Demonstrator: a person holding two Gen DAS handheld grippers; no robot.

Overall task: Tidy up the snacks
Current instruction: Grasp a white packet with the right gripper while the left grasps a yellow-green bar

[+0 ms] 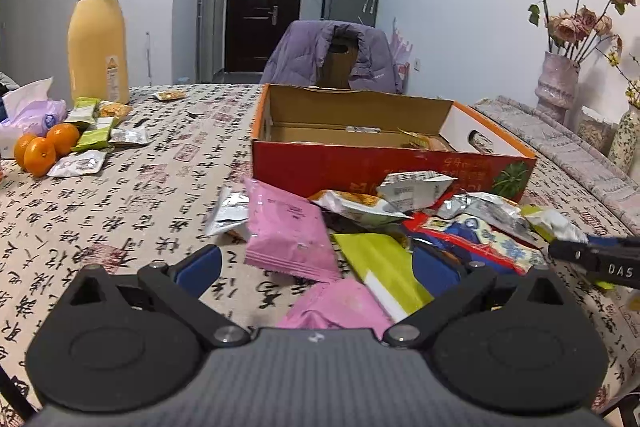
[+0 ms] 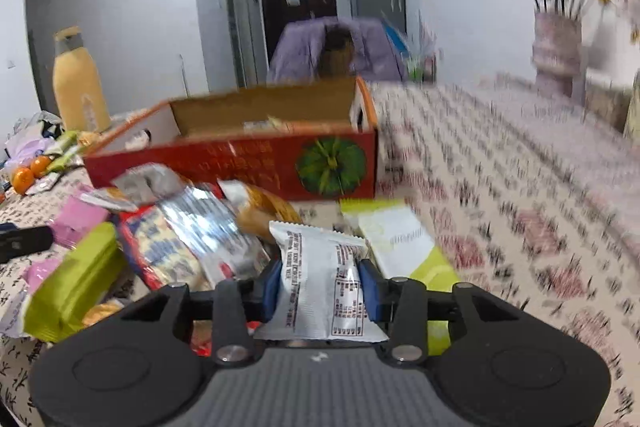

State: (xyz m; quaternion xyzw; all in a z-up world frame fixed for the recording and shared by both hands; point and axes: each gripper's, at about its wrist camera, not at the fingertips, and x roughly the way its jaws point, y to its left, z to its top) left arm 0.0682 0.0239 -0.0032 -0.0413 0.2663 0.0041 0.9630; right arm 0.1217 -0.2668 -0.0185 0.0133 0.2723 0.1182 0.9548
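Note:
A pile of snack packets lies on the table in front of an open red cardboard box (image 1: 360,167), also in the right wrist view (image 2: 240,163). My left gripper (image 1: 316,263) is open, low over the pile, with a pink packet (image 1: 288,231) and a green-yellow packet (image 1: 384,263) between its fingers. My right gripper (image 2: 320,287) is shut on a white snack packet (image 2: 320,287) with red print, held above the pile. The right gripper's finger shows at the right edge of the left wrist view (image 1: 600,259). The right wrist view is blurred by motion.
A yellow thermos (image 1: 98,35), oranges (image 1: 44,147) and more small packets (image 1: 96,131) sit at the far left. A chair with a purple jacket (image 1: 332,55) stands behind the box. Vases with dried flowers (image 1: 560,87) stand at the right. A green-white packet (image 2: 400,243) lies right of the pile.

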